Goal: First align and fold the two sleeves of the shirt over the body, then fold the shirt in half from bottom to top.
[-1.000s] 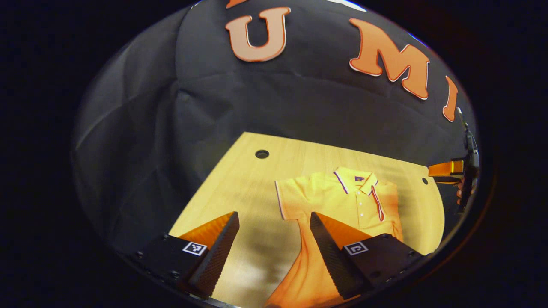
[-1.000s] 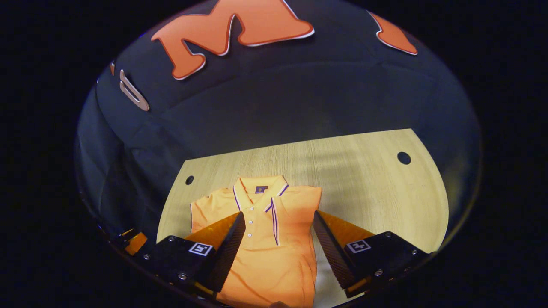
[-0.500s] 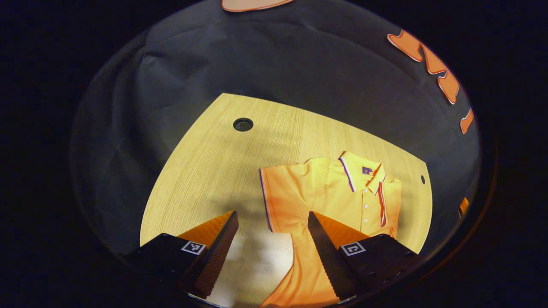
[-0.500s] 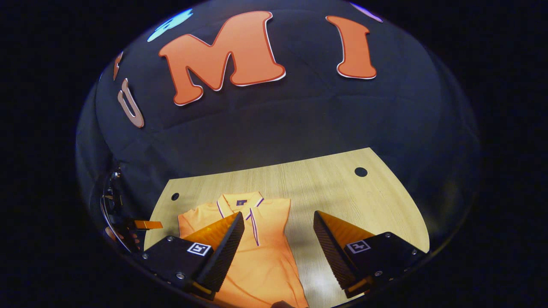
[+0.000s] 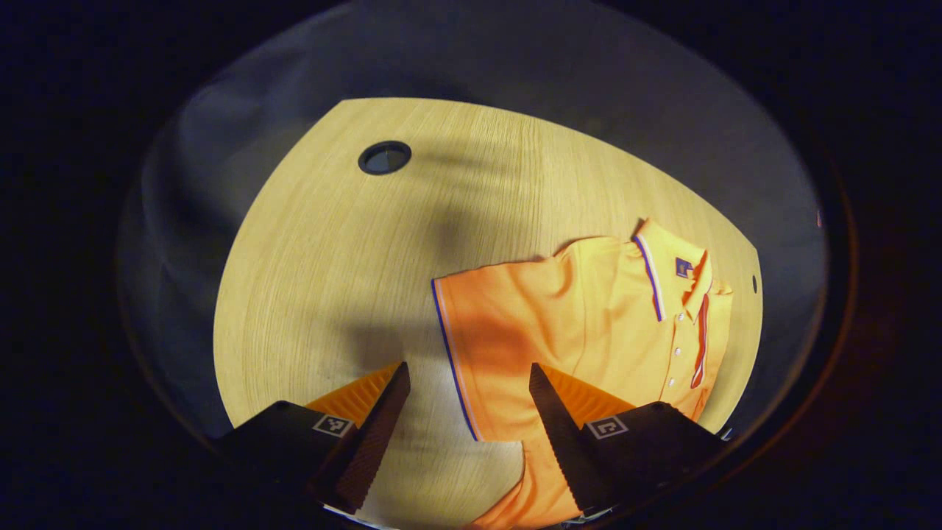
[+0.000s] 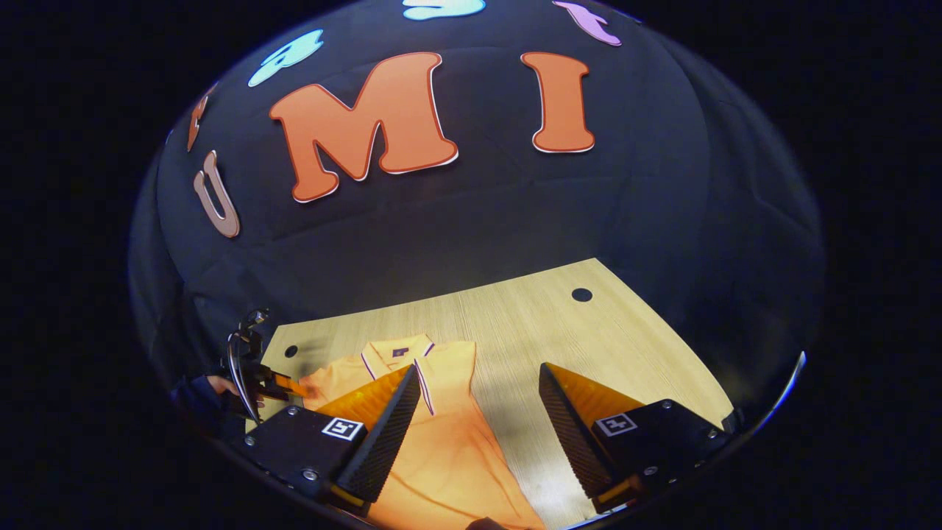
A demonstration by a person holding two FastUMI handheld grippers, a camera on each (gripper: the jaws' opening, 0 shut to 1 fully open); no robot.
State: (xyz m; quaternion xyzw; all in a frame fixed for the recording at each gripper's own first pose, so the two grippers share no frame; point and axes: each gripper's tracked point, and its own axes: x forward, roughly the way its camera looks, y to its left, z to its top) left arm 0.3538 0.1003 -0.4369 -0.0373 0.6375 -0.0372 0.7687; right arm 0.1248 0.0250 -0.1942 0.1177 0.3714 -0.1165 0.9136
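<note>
One pale wooden table, round holes, orange shirt lying flat

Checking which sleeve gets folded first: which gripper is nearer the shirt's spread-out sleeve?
Left. The left gripper, open, hovers at the sleeve hem; the right gripper, open, hangs over the shirt's opposite edge.

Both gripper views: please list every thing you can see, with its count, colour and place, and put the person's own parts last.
polo shirt: one, orange with dark-striped collar and cuff, flat on the table, one short sleeve spread outward.
table: one, light wood, under the shirt.
round holes: two, dark, near the table's far corners.
left gripper: one, open, above the sleeve cuff.
right gripper: one, open, over the shirt's side.
hand: one, holding the left gripper, at the left edge of the right gripper view.
</note>
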